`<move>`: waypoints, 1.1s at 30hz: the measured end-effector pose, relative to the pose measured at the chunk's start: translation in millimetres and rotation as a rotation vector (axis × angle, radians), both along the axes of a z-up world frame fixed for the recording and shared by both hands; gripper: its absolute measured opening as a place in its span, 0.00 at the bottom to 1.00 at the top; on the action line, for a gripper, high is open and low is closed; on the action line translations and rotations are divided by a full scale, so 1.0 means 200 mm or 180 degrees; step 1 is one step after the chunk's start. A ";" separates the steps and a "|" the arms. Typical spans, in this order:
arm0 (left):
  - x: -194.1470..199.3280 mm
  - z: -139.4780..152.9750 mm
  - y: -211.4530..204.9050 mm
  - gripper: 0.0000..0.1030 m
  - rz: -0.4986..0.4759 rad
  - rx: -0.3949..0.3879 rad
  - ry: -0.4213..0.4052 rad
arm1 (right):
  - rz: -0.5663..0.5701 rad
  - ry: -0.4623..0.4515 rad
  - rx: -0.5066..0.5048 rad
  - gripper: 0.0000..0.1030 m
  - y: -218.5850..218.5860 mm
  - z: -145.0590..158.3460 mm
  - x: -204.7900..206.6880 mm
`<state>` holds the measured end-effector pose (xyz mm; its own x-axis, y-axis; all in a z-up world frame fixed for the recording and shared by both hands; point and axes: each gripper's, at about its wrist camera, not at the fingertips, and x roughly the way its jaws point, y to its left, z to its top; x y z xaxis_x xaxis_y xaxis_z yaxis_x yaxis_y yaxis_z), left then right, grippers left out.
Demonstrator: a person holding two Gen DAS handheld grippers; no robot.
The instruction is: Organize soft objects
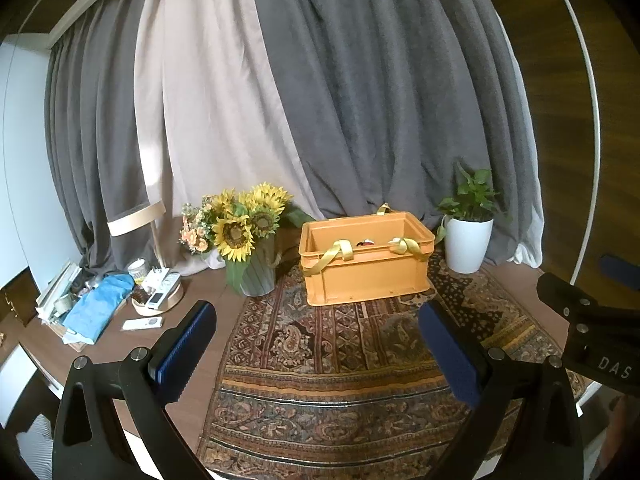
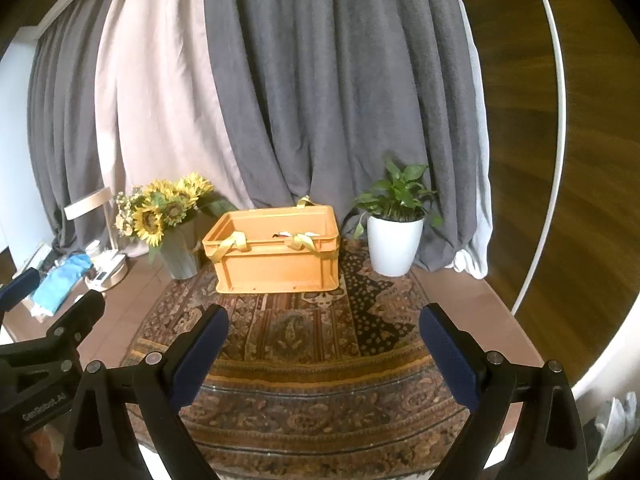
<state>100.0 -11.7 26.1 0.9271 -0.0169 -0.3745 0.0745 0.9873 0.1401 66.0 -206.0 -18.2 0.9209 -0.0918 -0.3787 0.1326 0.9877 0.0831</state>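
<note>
An orange plastic crate (image 1: 364, 276) with yellow straps draped over its rim stands at the back of a patterned rug (image 1: 332, 364); it also shows in the right wrist view (image 2: 276, 264). Small soft things, red and white, peek above its near wall (image 1: 365, 243) (image 2: 284, 234); most of the inside is hidden. My left gripper (image 1: 318, 316) is open and empty, well in front of the crate. My right gripper (image 2: 324, 316) is open and empty too, over the rug (image 2: 304, 344). Each gripper's side shows in the other's view.
A sunflower vase (image 1: 256, 268) (image 2: 182, 258) stands left of the crate, a white potted plant (image 1: 468, 240) (image 2: 394, 240) to its right. Remotes, a blue cloth (image 1: 100, 304) and clutter lie far left. Grey curtains hang behind.
</note>
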 end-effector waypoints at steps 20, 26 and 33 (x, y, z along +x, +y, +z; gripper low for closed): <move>-0.19 0.03 -0.01 1.00 -0.0177 -0.0028 -0.0036 | -0.0050 -0.0062 0.0046 0.94 -0.01 0.01 -0.19; -0.20 0.03 -0.01 1.00 -0.0173 -0.0034 -0.0042 | -0.0071 -0.0089 0.0027 0.94 -0.01 0.02 -0.21; -0.21 0.04 -0.01 1.00 -0.0198 -0.0045 -0.0038 | -0.0078 -0.0094 0.0004 0.94 0.00 0.02 -0.23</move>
<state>58.3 -13.3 33.2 0.9285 -0.0798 -0.3626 0.1341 0.9828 0.1273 20.9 -206.4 -14.0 0.9292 -0.1140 -0.3515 0.1543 0.9840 0.0887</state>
